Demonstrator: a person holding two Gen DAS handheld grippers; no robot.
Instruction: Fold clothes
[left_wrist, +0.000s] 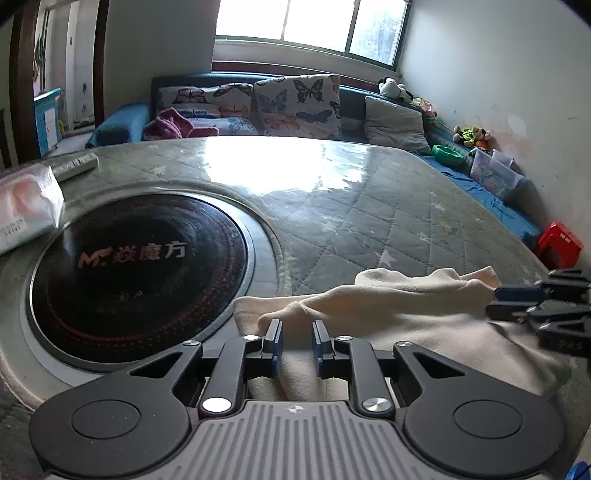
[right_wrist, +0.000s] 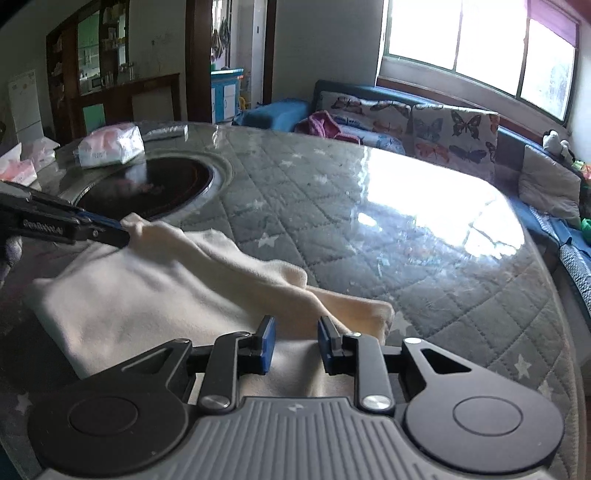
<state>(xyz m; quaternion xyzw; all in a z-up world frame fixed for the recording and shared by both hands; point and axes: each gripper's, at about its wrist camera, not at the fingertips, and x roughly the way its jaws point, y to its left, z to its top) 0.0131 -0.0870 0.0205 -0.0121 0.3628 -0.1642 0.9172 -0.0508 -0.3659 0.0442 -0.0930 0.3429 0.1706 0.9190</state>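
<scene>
Cream fleece cloth (left_wrist: 406, 325) is spread on the quilted grey tabletop (left_wrist: 369, 206) beside a round black inset cooktop (left_wrist: 140, 266). Its raised folded edge is pinched by the left hand-held gripper (left_wrist: 297, 339), as the right wrist view shows. The right hand-held gripper (right_wrist: 293, 339) is seen narrowly parted over the cloth's other end; whether it grips cannot be told.

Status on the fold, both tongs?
Left tongs pinching cream fleece garment; right tongs slightly open over its edge. Round black cooktop beside it.
</scene>
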